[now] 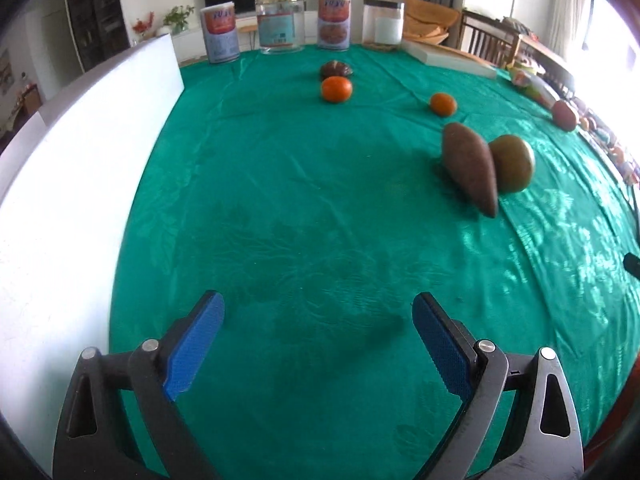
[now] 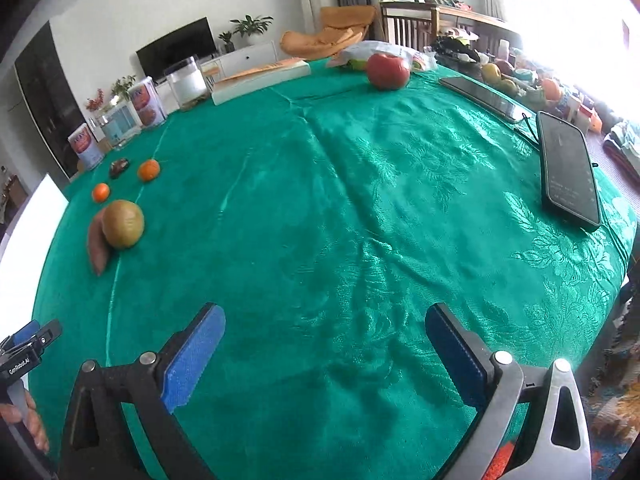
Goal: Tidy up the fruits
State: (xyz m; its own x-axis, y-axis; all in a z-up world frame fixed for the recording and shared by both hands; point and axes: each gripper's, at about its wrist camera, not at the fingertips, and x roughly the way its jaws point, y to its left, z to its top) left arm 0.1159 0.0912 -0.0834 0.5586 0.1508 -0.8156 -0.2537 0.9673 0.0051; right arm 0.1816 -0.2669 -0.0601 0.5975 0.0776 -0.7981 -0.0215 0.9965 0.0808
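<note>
So far, most of the fruits look to be gathered on the far left of the green tabletop [image 2: 360,184]. A green-brown round fruit [image 2: 123,223] is seen touching a long brown sweet potato [image 2: 96,248]. Just beyond them, a small orange [image 2: 100,192], a bigger orange [image 2: 148,170] and a dark brown lump [image 2: 119,167] are laid near each other. A red apple [image 2: 388,71] is left alone at the far right edge, well apart from the group, so it is judged that the job is not finished yet.

The left tool [image 1: 318,344] is held wide open over bare cloth, and nothing is gripped by it. The right tool [image 2: 326,350] is held wide open too, and it is empty as well.

Other things are set around. Some cans [image 1: 334,20] and a clear jar [image 1: 280,23] are lined up at the far edge. A white board [image 1: 80,168] is stood along the left side. Two dark phones [image 2: 568,172] are laid on the right, near the way to the apple, so they could be bumped. More fruit may be piled past the right edge, but it cannot be told clearly.
</note>
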